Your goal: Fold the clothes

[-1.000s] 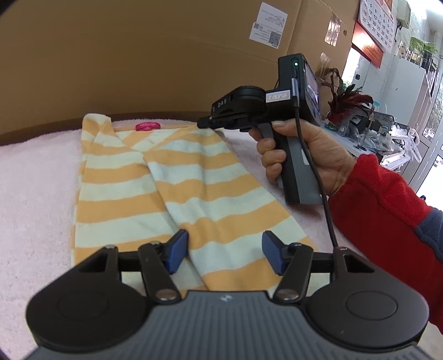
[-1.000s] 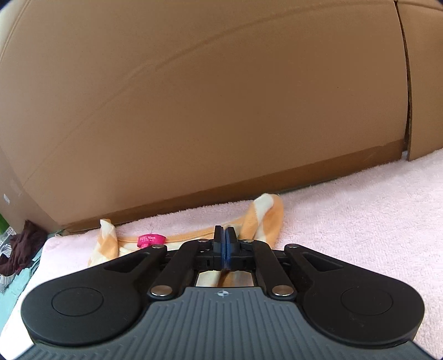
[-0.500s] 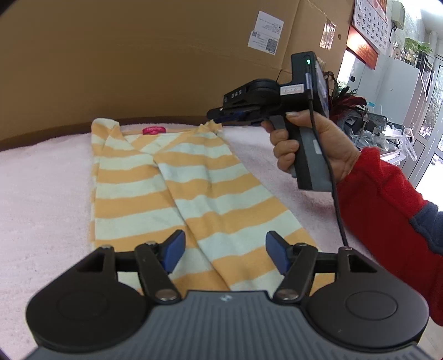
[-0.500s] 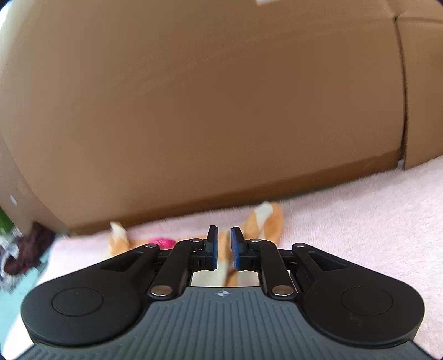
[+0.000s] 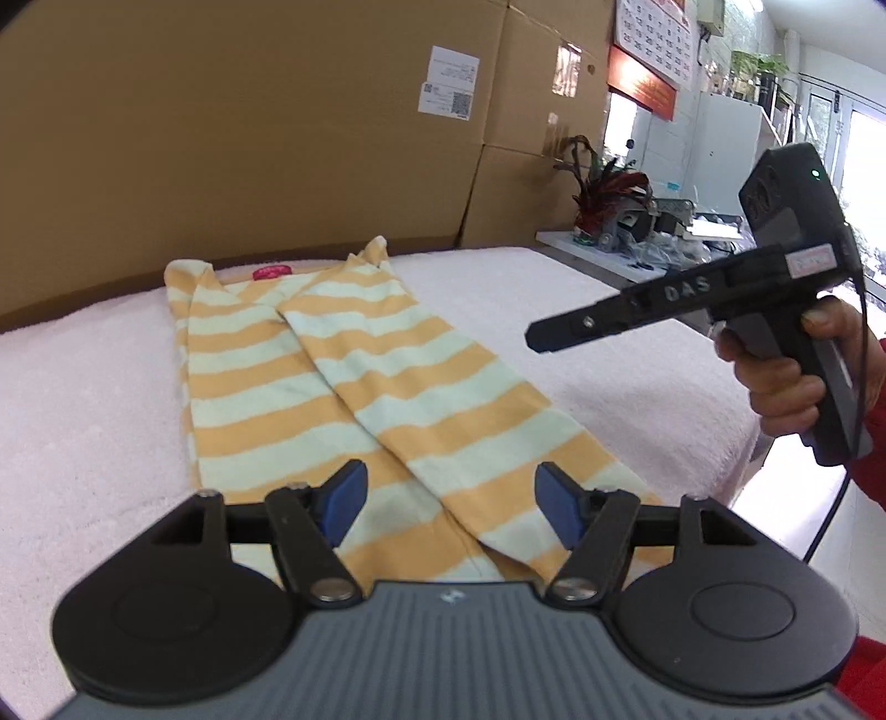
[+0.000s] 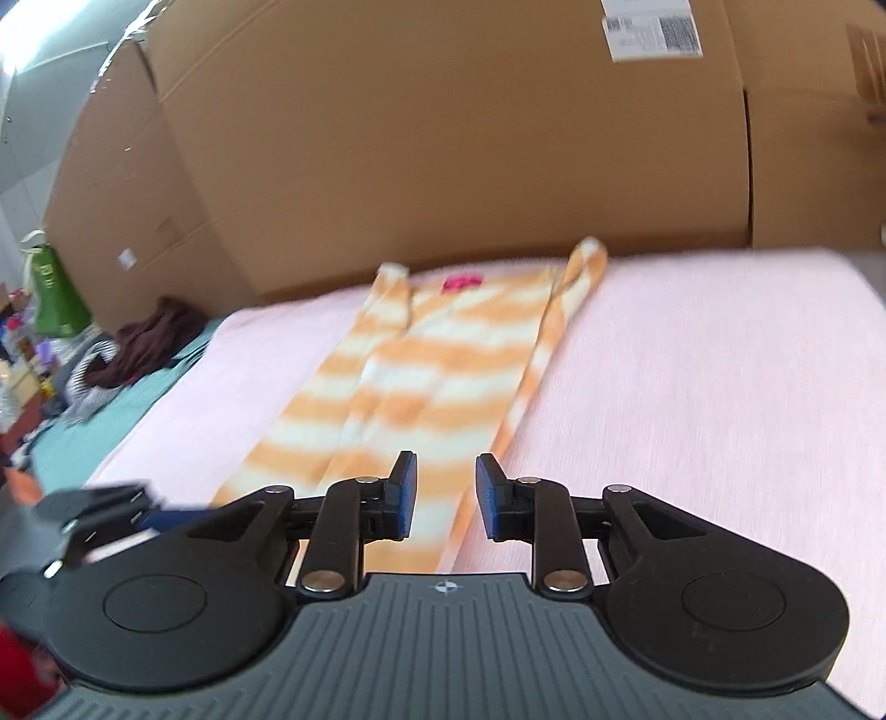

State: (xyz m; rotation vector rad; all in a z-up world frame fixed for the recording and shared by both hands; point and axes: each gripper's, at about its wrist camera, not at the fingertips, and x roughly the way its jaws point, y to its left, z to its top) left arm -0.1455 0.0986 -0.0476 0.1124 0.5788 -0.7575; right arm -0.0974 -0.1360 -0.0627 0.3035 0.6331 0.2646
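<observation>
A pale pink towelling surface (image 5: 99,399) runs up to a wall of large brown cardboard boxes (image 5: 249,127); a wall calendar (image 5: 653,39) and a potted plant (image 5: 603,188) sit off to the right in the left wrist view. The orange-and-white striped garment (image 5: 343,387) lies flat on the surface, long and narrow, both sides folded inward so that one panel overlaps the other along the middle, with a pink neck label (image 5: 271,272) at the far end near the boxes. Left gripper (image 5: 451,507): jaws well apart, nothing between the blue pads, poised over the near hem. Right gripper (image 6: 443,495): jaws partly apart and recently opening, nothing clamped; it is held clear of the cloth at the near right, gripped by a hand (image 5: 792,365) in a red sleeve (image 5: 877,443). The right wrist view is blurred. A dark clothes heap (image 6: 144,343) lies on a teal cloth (image 6: 111,421) at the left edge.
</observation>
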